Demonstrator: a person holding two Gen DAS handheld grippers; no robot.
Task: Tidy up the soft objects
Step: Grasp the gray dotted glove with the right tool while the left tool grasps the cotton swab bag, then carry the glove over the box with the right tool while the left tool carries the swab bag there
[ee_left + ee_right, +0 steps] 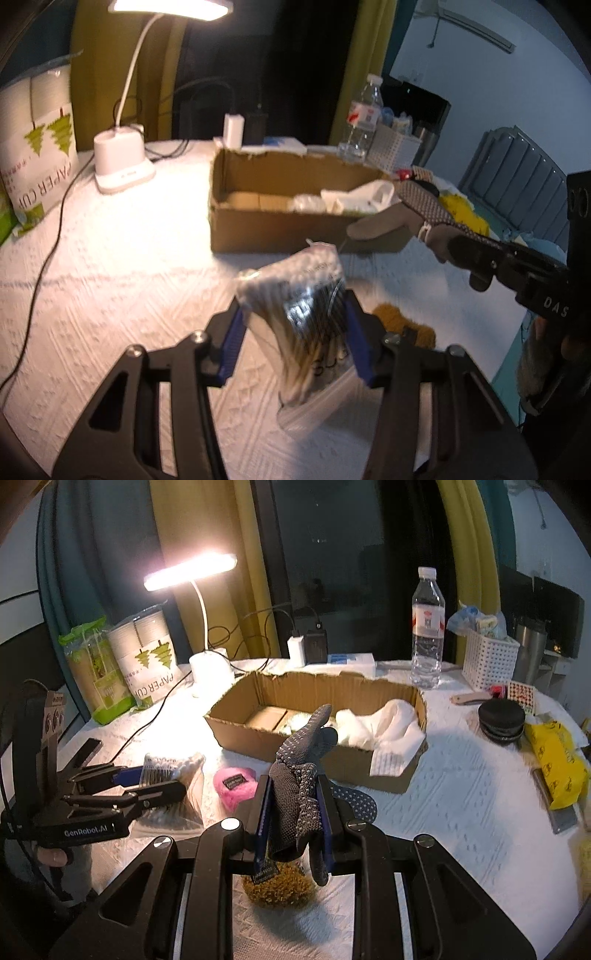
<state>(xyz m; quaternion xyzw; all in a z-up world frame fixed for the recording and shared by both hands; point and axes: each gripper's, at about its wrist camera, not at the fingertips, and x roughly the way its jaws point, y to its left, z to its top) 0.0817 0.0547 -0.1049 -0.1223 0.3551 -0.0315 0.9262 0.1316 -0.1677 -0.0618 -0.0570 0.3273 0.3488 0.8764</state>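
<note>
White embossed cloth [461, 786] covers the table, and an open cardboard box [391, 771] is taken as the landmark. Inside the box, a white cloth [384, 727] is draped over the right-hand wall, with pale items lying further left on its floor.

Behind the box, a lit desk lamp [210, 668] stands to the left and a clear water bottle [426, 627] to the right, with a white lattice basket [487, 664] further right. Left of the box, a bag printed with "PAPER CUP" [147, 657] is propped upright.

A clear bag of cotton swabs [299, 295] is clamped between the blue pads of the left gripper [295, 321], held clear of the cloth in front of the box (motion blur softens its outline). In the right wrist view, the same bag [166, 768] is seen in front of the box's left corner.

A grey dotted glove [299, 775] is pinched between the fingers of the right gripper [295, 805], in front of the box's near wall, one glove finger pointing up toward the box.

On the cloth in front of the box, a pink fluffy item [232, 782] lies to the left, and a mustard fluffy item [280, 886] lies below the right gripper. Right of the box, a black zipped case [500, 720] and a yellow packet [554, 768] are seen.
</note>
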